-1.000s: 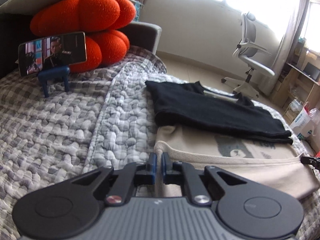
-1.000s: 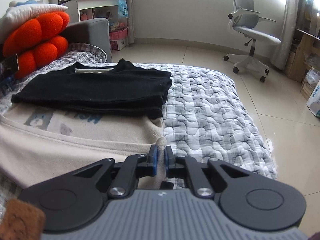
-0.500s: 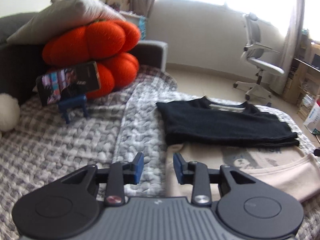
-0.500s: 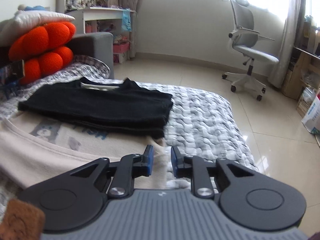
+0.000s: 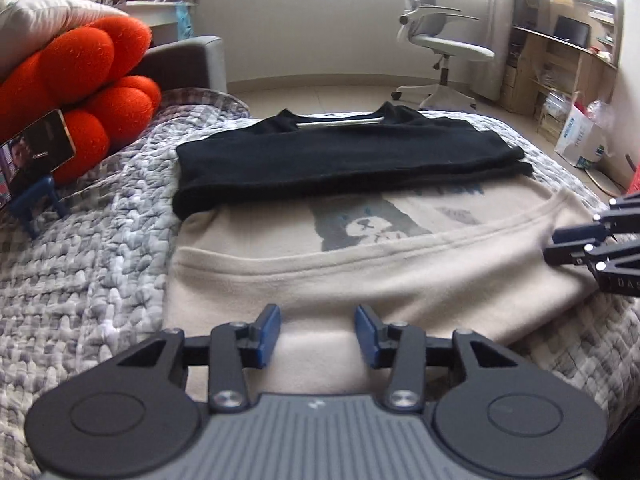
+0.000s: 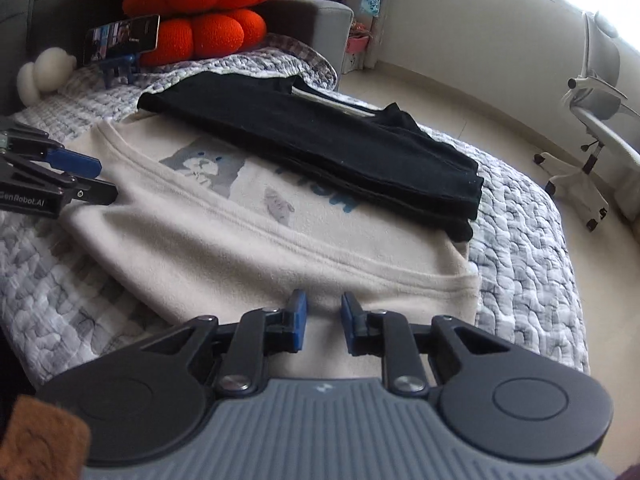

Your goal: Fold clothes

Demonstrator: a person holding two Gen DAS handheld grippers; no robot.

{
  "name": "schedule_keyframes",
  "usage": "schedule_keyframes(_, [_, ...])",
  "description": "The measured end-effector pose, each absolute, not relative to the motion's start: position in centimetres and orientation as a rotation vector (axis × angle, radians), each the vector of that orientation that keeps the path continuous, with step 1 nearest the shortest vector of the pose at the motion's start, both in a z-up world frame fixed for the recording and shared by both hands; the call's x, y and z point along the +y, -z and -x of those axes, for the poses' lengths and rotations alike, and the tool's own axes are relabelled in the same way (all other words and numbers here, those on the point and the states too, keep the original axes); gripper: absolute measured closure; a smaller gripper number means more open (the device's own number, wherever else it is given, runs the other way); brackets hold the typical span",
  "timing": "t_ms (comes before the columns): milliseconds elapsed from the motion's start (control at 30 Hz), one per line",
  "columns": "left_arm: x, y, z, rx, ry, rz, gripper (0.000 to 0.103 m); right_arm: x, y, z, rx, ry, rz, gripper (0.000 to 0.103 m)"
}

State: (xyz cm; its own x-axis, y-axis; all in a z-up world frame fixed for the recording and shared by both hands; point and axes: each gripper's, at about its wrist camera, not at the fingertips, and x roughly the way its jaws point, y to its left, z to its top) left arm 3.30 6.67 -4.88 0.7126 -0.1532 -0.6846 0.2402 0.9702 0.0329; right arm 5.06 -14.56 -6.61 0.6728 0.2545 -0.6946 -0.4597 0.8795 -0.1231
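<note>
Fingers on the left gripper (image 5: 316, 334) are spreading, blue pads apart with nothing between them, above the near fold of the cream fleece sweatshirt with a bear print (image 5: 360, 264). A second ago they pinched that hem, so the fold is laid and let go. Beyond it lies the folded black T-shirt (image 5: 344, 156), overlapping the cream one's far edge on the grey-and-white quilted bedcover (image 5: 100, 248); bare quilt to the left gives room. Over to the right wrist view: the right gripper (image 6: 323, 322) has released too, pads parted a little and empty, near the sweatshirt's right corner. Quilt runs out close on that side, floor beyond. The orange knotted cushion (image 6: 200, 8) sits well clear.
</note>
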Motion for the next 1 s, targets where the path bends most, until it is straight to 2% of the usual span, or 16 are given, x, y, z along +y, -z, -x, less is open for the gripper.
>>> schedule_keyframes(100, [6.7, 3.7, -3.5, 0.730, 0.243, -0.104, 0.058, -14.3, 5.6, -5.5, 0.710, -0.456, 0.263, 0.078])
schedule_keyframes(167, [6.3, 3.3, -3.5, 0.748, 0.258, -0.084, 0.055, -13.9, 4.6, -5.7, 0.689, -0.484, 0.252, 0.071])
schedule_keyframes(267, [5.1, 3.6, -3.5, 0.790, 0.270, -0.098, 0.052, -13.3, 3.6, -6.4, 0.702, -0.518, 0.269, 0.067])
schedule_keyframes(500, [3.7, 4.7, -3.9, 0.872, 0.210, -0.126, 0.049, -13.4, 3.1, -5.7, 0.730, -0.508, 0.267, 0.067])
schedule_keyframes(800, [1.9, -1.5, -3.3, 0.852, 0.149, -0.201, 0.049, -16.2, 0.0, -4.3, 0.675, -0.499, 0.187, 0.066])
schedule_keyframes(1000, [1.5, -2.5, -4.3, 0.892, 0.138, -0.179, 0.047, -16.4, -0.6, -4.2, 0.666, -0.528, 0.181, 0.064])
